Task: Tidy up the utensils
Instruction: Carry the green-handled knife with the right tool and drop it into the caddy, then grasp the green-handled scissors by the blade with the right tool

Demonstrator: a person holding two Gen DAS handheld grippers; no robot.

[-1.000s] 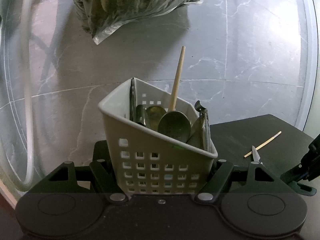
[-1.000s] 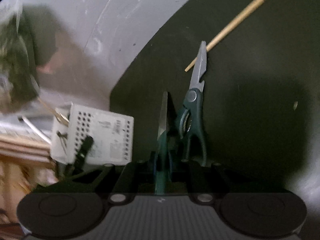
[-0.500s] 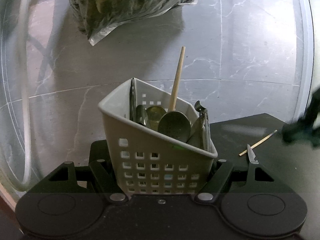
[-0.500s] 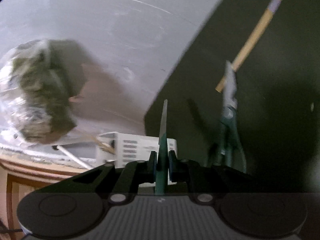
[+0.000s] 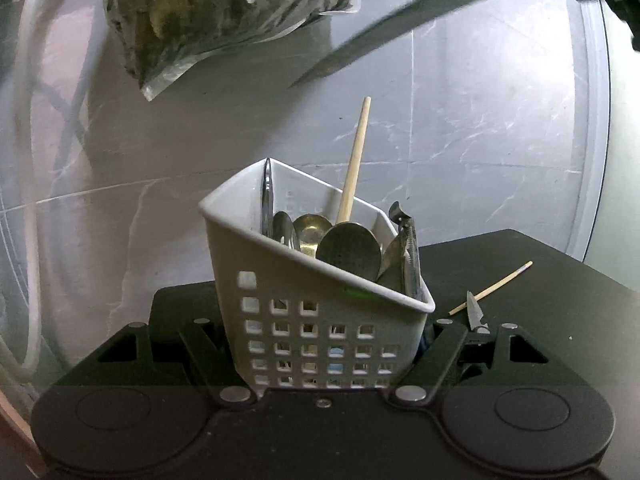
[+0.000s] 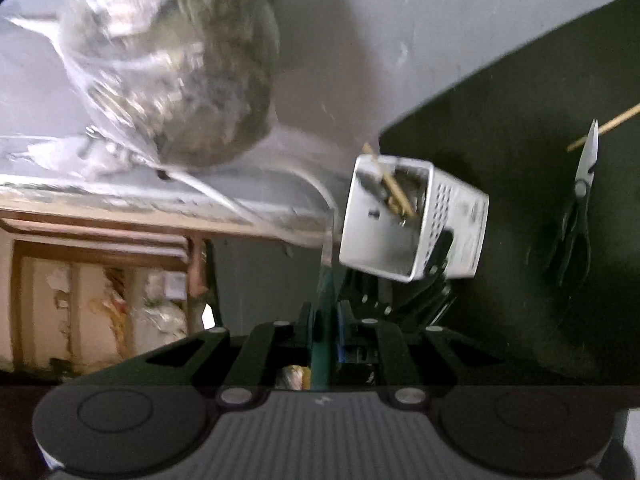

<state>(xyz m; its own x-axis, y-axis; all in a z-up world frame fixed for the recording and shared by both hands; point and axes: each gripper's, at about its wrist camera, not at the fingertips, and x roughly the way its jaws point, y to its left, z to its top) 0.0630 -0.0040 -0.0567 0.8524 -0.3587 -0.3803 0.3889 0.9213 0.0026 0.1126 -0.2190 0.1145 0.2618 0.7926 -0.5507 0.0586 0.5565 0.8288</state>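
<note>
A white perforated utensil basket (image 5: 312,320) holds spoons, a wooden chopstick (image 5: 356,160) and other metal utensils. My left gripper (image 5: 320,344) is shut on it, one finger against each side. The basket (image 6: 456,216) also shows in the right wrist view, at the edge of the black mat (image 6: 500,112). My right gripper (image 6: 326,312) is shut on the green handle of a knife (image 6: 326,248), held high. In the left wrist view its blurred blade (image 5: 380,28) hangs above the basket. Dark-handled scissors (image 6: 580,200) and a loose chopstick (image 6: 608,128) lie on the mat.
A clear plastic bag of greenish stuff (image 5: 216,8) lies on the grey marble surface beyond the basket. A white hose (image 5: 30,160) runs along the left side. The scissors' tip (image 5: 474,314) and the loose chopstick (image 5: 492,288) lie to the right of the basket.
My right gripper has risen from the mat with the knife, and its blade now shows above the basket in the left wrist view. The scissors stayed on the mat. The left gripper has kept still.
</note>
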